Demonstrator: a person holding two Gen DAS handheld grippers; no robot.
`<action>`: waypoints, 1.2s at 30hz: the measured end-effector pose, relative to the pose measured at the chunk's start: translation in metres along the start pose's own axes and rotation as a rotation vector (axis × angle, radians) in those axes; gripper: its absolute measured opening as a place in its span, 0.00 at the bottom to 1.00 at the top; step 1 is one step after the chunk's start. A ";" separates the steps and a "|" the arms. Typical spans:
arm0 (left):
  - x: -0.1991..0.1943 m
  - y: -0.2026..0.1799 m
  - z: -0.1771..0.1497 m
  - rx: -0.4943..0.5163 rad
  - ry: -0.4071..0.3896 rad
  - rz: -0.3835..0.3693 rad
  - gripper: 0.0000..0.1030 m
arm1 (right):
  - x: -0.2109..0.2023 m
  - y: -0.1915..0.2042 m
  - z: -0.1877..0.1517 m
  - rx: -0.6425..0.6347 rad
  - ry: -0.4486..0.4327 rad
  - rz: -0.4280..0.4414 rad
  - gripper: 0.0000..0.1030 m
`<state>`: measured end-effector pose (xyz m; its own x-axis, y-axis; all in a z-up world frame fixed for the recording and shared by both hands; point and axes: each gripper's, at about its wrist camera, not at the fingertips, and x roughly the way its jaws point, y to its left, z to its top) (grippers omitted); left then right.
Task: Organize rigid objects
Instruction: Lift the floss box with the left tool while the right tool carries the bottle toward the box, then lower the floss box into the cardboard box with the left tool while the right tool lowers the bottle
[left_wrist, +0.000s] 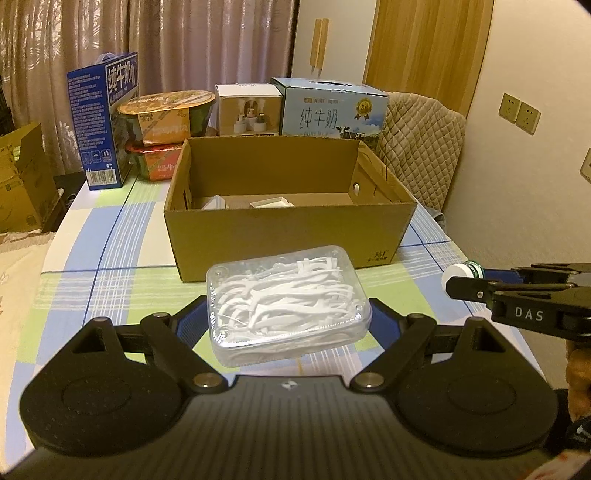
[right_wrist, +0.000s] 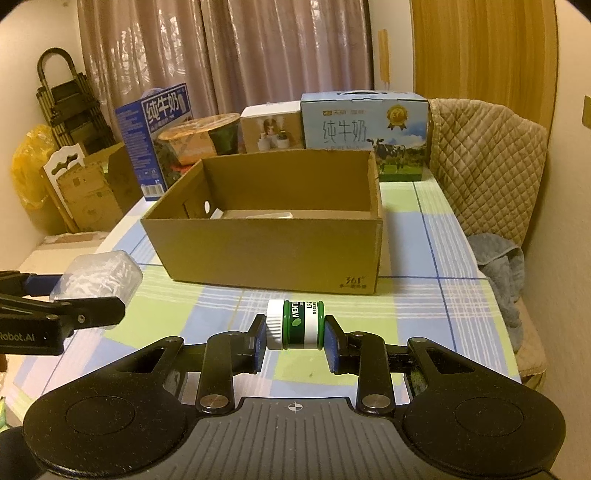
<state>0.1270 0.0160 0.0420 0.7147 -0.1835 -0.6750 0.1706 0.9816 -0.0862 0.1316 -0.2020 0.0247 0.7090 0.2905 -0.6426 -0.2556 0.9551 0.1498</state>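
My left gripper (left_wrist: 286, 317) is shut on a clear plastic case of white floss picks (left_wrist: 288, 306) and holds it above the checked tablecloth, in front of the open cardboard box (left_wrist: 288, 232). My right gripper (right_wrist: 295, 338) is shut on a small green jar with a white lid (right_wrist: 295, 324), lying sideways between the pads, also in front of the box (right_wrist: 266, 251). The jar shows at the right edge of the left wrist view (left_wrist: 461, 273). The floss case shows at the left of the right wrist view (right_wrist: 98, 275). White items (left_wrist: 273, 202) lie inside the box.
Behind the box stand a blue milk carton (left_wrist: 105, 118), stacked noodle bowls (left_wrist: 166, 122), a white box (left_wrist: 247, 110) and a light blue milk case (left_wrist: 332, 107). A quilted chair (right_wrist: 487, 162) with a grey towel (right_wrist: 502, 266) is on the right. Cardboard (right_wrist: 88, 188) stands left of the table.
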 end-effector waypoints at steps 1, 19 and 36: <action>0.002 0.001 0.002 0.005 0.000 0.000 0.84 | 0.001 -0.001 0.002 0.000 -0.002 -0.001 0.28; 0.063 0.016 0.092 0.078 -0.027 -0.006 0.84 | 0.056 -0.019 0.095 -0.063 -0.045 0.008 0.28; 0.128 0.020 0.130 0.111 0.009 -0.038 0.84 | 0.115 -0.037 0.132 -0.072 -0.011 -0.001 0.28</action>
<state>0.3096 0.0055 0.0493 0.7000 -0.2194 -0.6796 0.2719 0.9619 -0.0304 0.3098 -0.1963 0.0443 0.7163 0.2909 -0.6343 -0.3017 0.9487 0.0945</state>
